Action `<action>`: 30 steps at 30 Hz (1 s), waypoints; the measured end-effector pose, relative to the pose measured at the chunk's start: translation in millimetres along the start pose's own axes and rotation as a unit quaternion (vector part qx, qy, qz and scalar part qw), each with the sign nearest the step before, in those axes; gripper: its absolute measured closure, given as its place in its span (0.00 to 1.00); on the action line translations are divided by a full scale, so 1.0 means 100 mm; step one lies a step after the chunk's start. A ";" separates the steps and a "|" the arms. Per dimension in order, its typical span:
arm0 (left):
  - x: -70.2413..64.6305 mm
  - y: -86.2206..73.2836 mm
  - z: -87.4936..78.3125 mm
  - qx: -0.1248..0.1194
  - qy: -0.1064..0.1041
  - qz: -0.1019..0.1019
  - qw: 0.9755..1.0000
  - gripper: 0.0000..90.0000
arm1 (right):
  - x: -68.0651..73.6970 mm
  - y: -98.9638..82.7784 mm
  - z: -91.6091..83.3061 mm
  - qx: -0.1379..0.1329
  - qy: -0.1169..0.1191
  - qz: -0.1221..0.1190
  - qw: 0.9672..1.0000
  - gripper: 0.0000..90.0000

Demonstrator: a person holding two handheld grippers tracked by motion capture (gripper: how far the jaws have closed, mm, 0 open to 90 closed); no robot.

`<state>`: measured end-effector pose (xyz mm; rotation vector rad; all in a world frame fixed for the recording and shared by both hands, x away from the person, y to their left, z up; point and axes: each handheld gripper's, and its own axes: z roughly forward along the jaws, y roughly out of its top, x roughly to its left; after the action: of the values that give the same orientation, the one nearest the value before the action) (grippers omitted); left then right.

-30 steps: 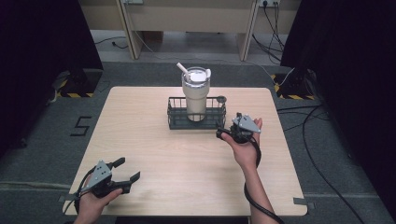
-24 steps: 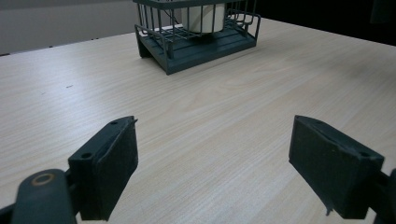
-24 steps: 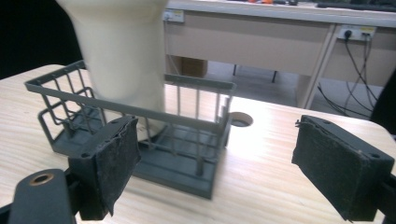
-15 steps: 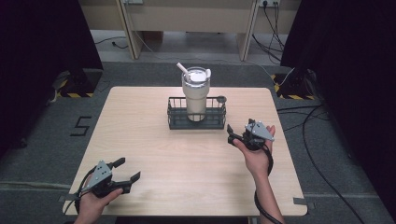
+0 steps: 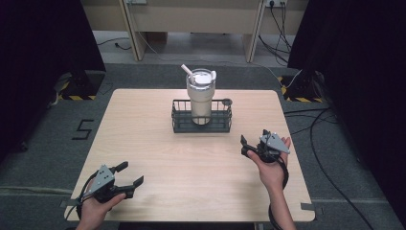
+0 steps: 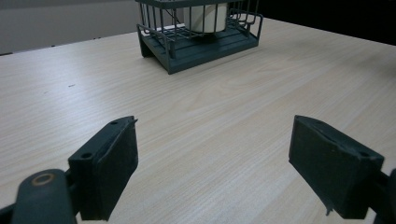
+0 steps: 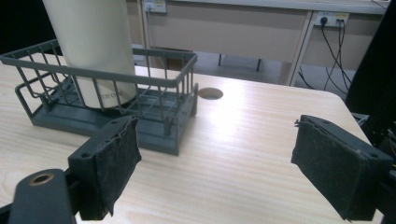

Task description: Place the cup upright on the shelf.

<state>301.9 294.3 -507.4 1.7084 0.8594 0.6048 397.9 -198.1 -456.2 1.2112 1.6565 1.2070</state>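
Both grippers hang free over the table, jaws spread wide, nothing in either.

The tumbler stands upright inside the wire basket at about 12 o'clock on the table, a straw slanting from its lid toward 11 o'clock. The right gripper sits at roughly 4 o'clock from the basket, near it but apart, held in the person's hand, jaws released and pointing toward 10 o'clock. In the right gripper view the basket and tumbler lie ahead to the left, with a round hole in the tabletop just past the basket's corner. The left gripper is down at 7 o'clock by the near edge, well apart from the basket, jaws also parted with bare wood between them.
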 end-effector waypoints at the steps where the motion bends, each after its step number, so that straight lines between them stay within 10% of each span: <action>1: 0.00 0.00 0.00 0.001 0.000 0.000 1.000 0.17 | -0.02 -0.02 -0.03 0.001 -0.002 0.000 1.000 0.16; 30: 0.00 0.00 -0.01 0.000 -0.001 0.002 1.000 0.17 | -0.31 -0.40 -0.48 0.018 -0.042 0.029 0.999 0.17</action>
<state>301.5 294.5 -507.1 1.7111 0.8543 0.6053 351.8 -245.1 -479.5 1.3224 1.5969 1.1486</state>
